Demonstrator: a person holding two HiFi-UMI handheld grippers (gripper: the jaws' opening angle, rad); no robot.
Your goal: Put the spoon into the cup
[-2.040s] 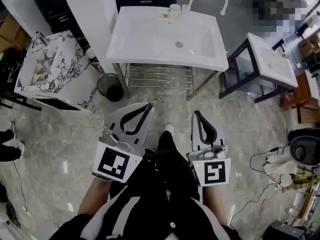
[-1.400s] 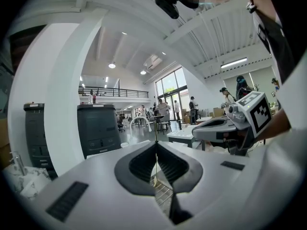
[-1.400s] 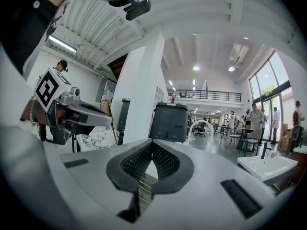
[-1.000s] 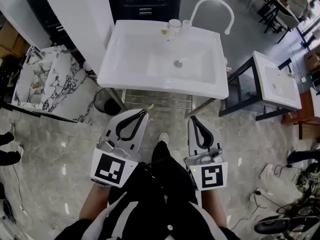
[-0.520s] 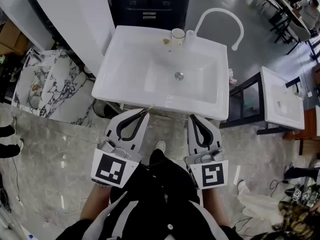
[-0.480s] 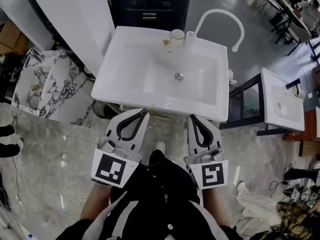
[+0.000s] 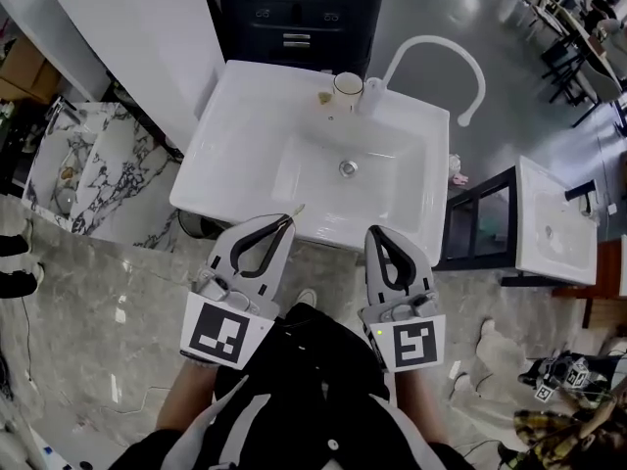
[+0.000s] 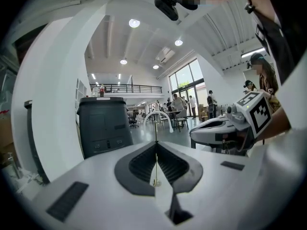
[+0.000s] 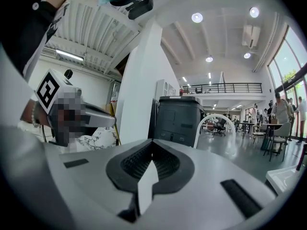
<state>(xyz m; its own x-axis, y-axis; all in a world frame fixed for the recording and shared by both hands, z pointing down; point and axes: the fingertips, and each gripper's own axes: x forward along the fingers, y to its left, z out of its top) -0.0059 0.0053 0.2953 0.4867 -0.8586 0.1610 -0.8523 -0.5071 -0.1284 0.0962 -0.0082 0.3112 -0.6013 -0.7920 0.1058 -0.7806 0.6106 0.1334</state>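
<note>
Far left: a marble-patterned basin [image 7: 83,160] is standing on the floor beside a white wall.

Left tongs [image 7: 282,221]: they are hovering just short of the front edge of the white sink [image 7: 220,160], pointing toward it. The jaws are pressed together and are pinching the spoon [image 7: 296,209]. In the left gripper view, a thin golden handle is running upright along the seam between the pads, with a small loop at its near end. The other end is sticking out past the jaw tips and is reaching over the sink's front rim. It is too thin to tell which end is the bowl.

Centre: the cup [image 7: 347,84] is standing upright on the sink's back rim, well apart from the spoon. A dark cabinet [image 7: 294,13] is standing behind the sink.

Right tongs [image 7: 376,233]: they are hovering beside the left pair at the same front edge. The jaws are closed tip to tip with nothing between them.

Right: a white arched faucet [image 7: 436,38] is rising from the back rim, just beside the cup. Further right, a second white basin [image 7: 554,228] is sitting on a dark frame.
</note>
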